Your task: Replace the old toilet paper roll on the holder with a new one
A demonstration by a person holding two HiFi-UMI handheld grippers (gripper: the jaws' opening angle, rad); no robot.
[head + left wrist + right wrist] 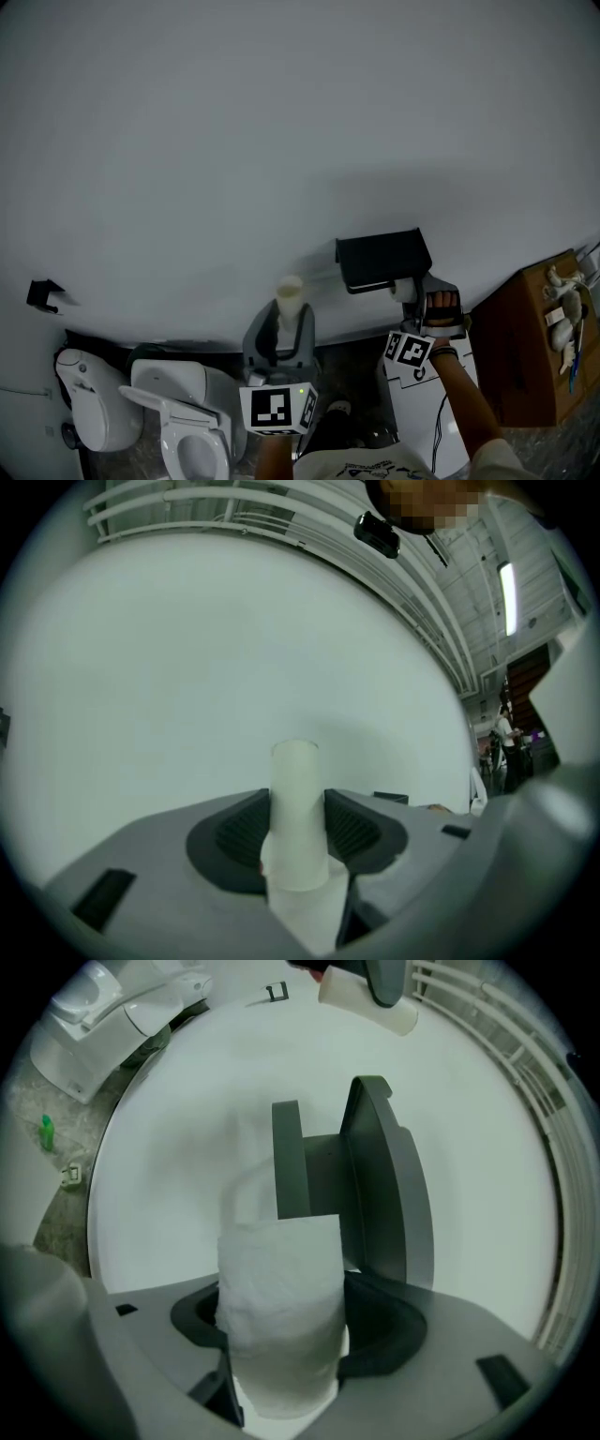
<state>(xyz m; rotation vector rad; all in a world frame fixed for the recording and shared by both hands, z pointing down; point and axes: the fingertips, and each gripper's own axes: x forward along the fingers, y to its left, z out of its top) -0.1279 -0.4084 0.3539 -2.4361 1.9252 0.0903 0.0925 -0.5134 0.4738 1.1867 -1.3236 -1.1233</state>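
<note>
L gripper (298,825): jaws clamped on the old roll (295,789), now barely more than a slim pale core w/ a thin wrap of paper. It stands upright between the ribbed pads and pokes out past the tips. In the head view it sits at approx 6 o'clock, well apart from the holder and facing bare wall (234,141). Prob. parked there so the spent roll stays clear of the work side.

R gripper (281,1326): jaws closed on the new TP roll (281,1279), fat and white, filling the gap pad to pad. It is gripped across its sides w/ one end pointing fwd, likely so the bore can be offered up to the holder. The dark wall-mounted holder (375,1185) is right ahead, at 12–1 o'clock of the roll in the R gripper view. In the head view the holder is at approx 4 o'clock, w/ the roll tucked just under its lower-right corner. Can't tell if roll and holder touch.

Judgement: old roll is off and new one is at the holder but not seated yet. Next move needs the roll's bore lined up w/ the holder's bar.

Toilet (178,412) sits at 7–8 o'clock and a brown cardboard box (525,356) at 4 o'clock, far edge. Neither is involved.
</note>
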